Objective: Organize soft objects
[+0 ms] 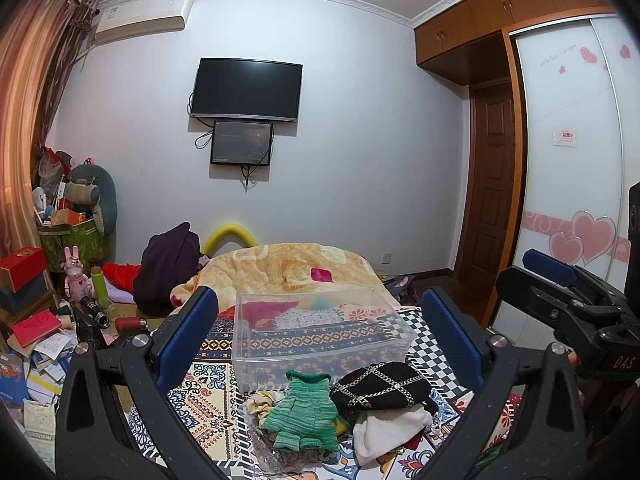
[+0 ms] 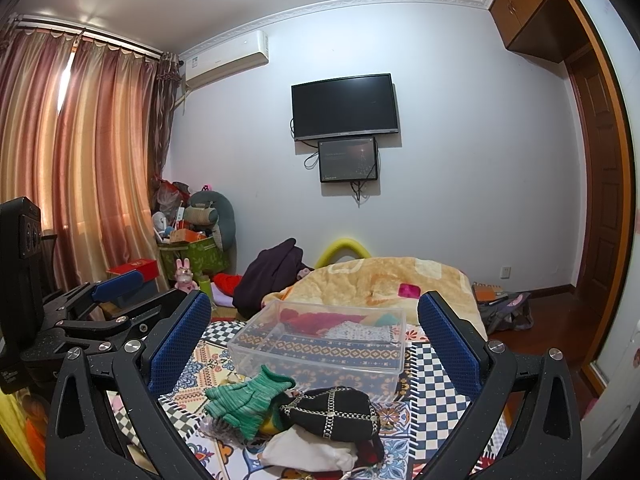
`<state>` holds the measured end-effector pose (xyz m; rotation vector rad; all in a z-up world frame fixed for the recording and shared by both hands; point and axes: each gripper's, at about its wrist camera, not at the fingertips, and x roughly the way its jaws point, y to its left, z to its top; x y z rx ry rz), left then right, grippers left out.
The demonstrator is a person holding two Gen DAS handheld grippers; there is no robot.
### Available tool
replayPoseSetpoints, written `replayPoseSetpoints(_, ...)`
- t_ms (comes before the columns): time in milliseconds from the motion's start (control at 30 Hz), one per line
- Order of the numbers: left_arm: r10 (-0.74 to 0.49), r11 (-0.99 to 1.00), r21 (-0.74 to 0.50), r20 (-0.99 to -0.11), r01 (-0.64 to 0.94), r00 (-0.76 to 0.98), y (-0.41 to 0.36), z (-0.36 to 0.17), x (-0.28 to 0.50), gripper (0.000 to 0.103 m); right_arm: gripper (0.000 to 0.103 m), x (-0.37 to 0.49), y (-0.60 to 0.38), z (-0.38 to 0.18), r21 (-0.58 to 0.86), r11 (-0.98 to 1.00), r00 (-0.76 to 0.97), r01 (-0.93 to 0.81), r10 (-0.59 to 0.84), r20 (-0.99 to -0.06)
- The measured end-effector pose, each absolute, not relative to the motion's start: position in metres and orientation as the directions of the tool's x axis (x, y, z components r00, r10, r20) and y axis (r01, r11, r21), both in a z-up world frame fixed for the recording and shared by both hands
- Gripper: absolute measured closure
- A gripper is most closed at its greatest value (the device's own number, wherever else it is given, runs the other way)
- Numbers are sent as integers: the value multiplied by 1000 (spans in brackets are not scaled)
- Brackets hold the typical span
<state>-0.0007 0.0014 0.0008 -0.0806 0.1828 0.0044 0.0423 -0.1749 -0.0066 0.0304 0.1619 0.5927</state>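
A pile of soft things lies on the patterned bed cover: a green knitted piece [image 1: 302, 414] [image 2: 246, 398], a black piece with silver chains [image 1: 382, 386] [image 2: 332, 410] and a white cloth [image 1: 390, 428] [image 2: 308, 450]. Just beyond stands a clear plastic box [image 1: 320, 334] [image 2: 320, 344], empty. My left gripper [image 1: 320, 336] is open above the pile. My right gripper [image 2: 314, 342] is open too, beside it; it also shows at the right of the left wrist view [image 1: 560, 292].
A folded yellow blanket [image 1: 292, 270] [image 2: 380, 280] lies behind the box, a dark garment [image 1: 168, 264] to its left. Clutter of boxes, toys and books [image 1: 48, 320] fills the left floor. A wardrobe [image 1: 572, 160] and door stand right.
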Motion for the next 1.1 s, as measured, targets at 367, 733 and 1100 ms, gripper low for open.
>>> replayPoseSetpoints(367,-3,997,-80,-187,-12,982,1,0,0,0,0,41,-174,-9,74,834,822,-547,551,-143)
replayPoseSetpoints(733,-14,996,-93,-344,-19,939,14,-42,32,0,0,67,-172,-44,66,849,810,-524,520,-271)
replayPoseSetpoints(1100,-50,993,-114,-510,-11,859,21,-104,66,12,0,99,-165,-103,93,832,711,-547,521,-473)
